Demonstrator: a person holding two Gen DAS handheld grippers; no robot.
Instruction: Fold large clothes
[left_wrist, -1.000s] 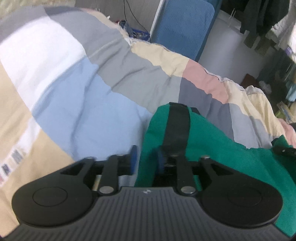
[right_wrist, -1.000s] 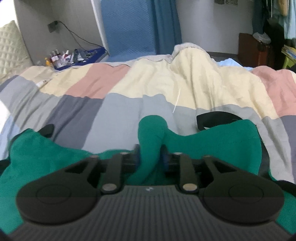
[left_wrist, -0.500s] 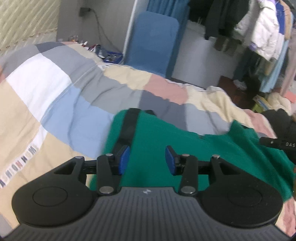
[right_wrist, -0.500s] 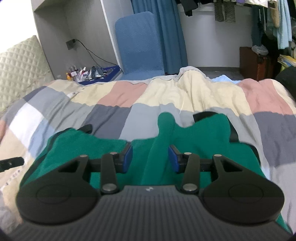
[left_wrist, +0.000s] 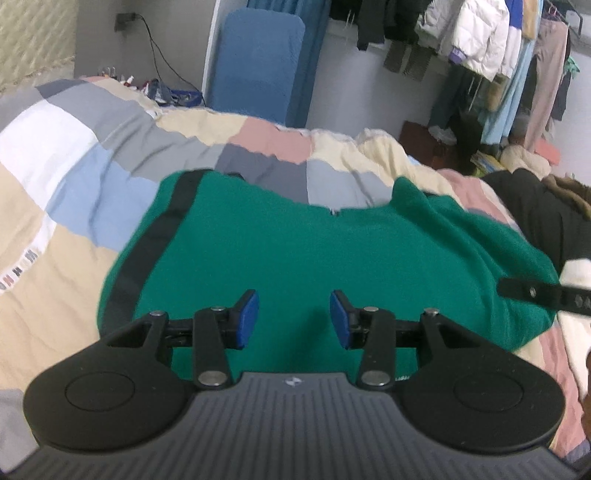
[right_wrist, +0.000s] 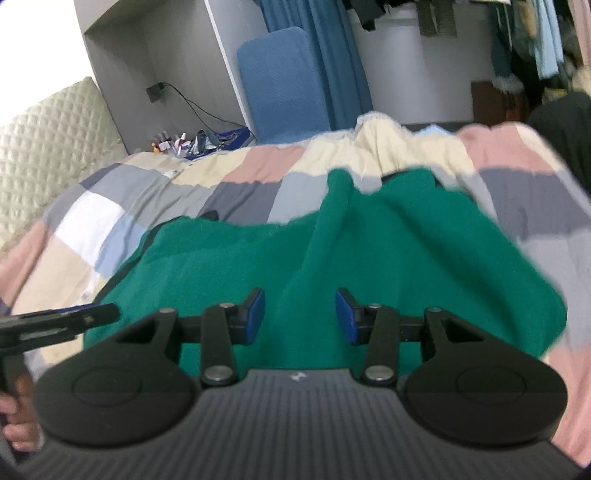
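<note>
Patchwork quilt (left_wrist: 92, 155) under green garment (left_wrist: 314, 251), cluttered clothes rail (left_wrist: 498, 55) behind, somewhat blurred.

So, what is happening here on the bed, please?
A person is folding a green garment spread on a patchwork duvet. Each hand carries a tool: the left tool and the right tool are both open and hover over the cloth, holding nothing. The garment lies free, with a raised ridge near its right side.

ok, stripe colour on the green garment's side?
Black stripe on the green garment; left wrist view.
</note>
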